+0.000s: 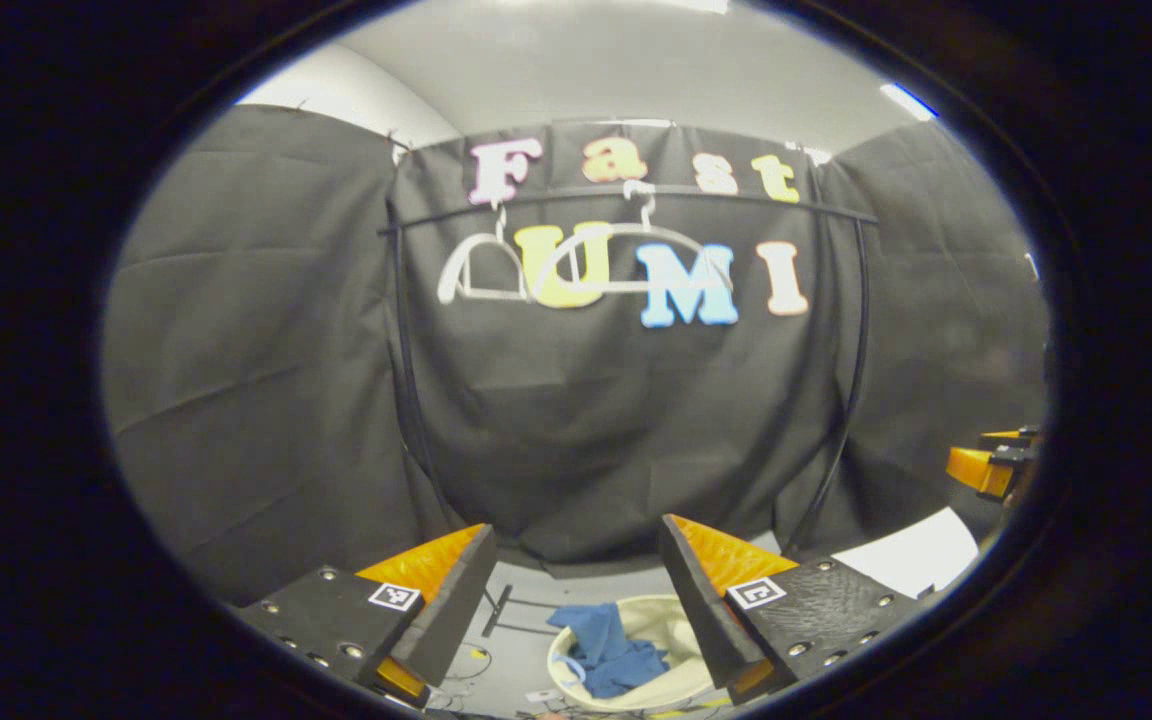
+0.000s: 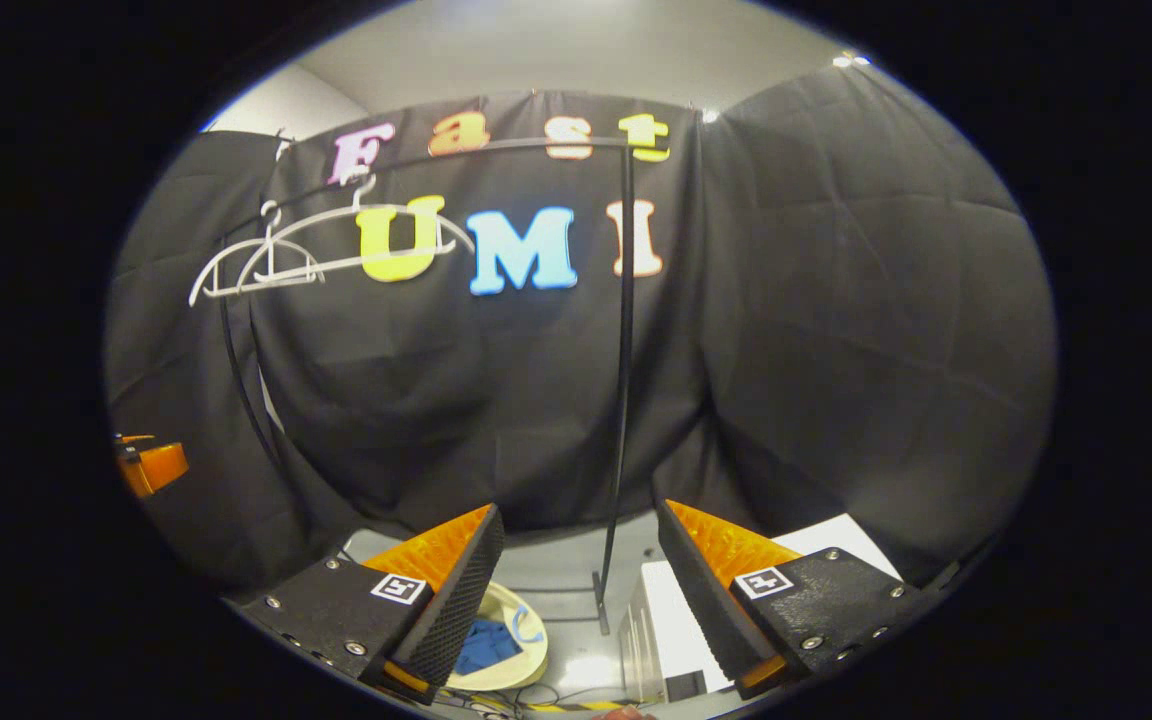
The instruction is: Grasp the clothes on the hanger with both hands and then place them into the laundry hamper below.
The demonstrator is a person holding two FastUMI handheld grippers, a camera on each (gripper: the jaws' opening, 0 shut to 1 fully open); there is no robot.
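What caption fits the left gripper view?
Open left gripper above the hamper holding blue clothes, two bare hangers on the rail.

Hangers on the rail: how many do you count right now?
2, both bare. One hanger hangs toward the rail's left end; the other hanger hangs just right of it, overlapping. The blue garment lies in the hamper below.
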